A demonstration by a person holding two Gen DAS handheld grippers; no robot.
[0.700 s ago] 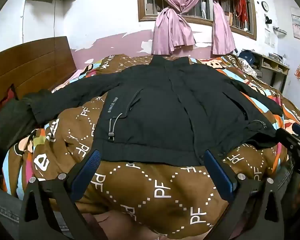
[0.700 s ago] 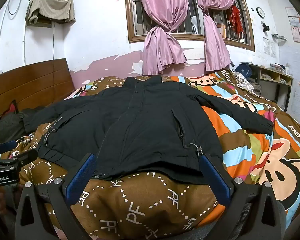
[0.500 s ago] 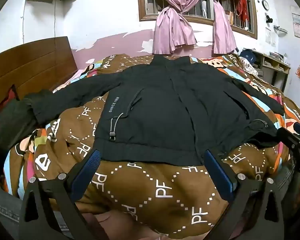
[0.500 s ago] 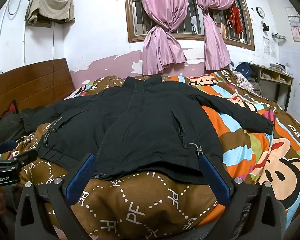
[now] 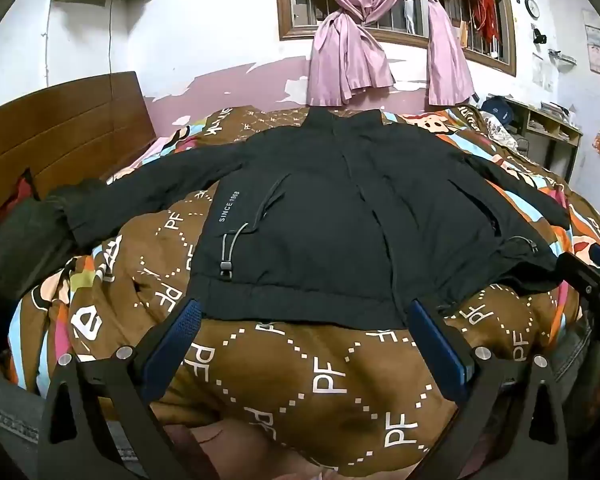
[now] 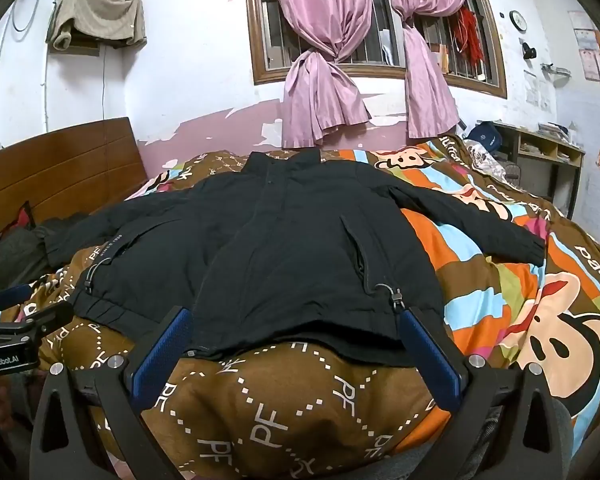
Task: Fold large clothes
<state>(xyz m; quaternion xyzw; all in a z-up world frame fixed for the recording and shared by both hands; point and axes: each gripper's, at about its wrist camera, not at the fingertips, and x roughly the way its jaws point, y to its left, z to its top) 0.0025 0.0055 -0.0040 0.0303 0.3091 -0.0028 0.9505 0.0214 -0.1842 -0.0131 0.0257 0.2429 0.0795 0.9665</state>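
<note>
A large black jacket [image 5: 332, 216] lies flat, front up, on the bed with both sleeves spread out; it also shows in the right wrist view [image 6: 292, 248]. My left gripper [image 5: 304, 312] is open, its blue pads just short of the jacket's hem at the left half. My right gripper [image 6: 292, 320] is open, at the hem's right half near the toggle cord [image 6: 394, 298]. Neither holds anything. The right gripper shows at the right edge of the left wrist view [image 5: 592, 276].
The bed has a brown and cartoon-monkey quilt [image 6: 500, 280]. A wooden headboard [image 5: 60, 132] stands at the left with dark clothes [image 5: 16, 240] piled beside it. A window with pink curtains [image 6: 324, 92] and a shelf unit [image 6: 548, 152] are behind.
Both grippers have stayed almost still; the left wrist view has shifted very slightly. The jacket has not moved.
</note>
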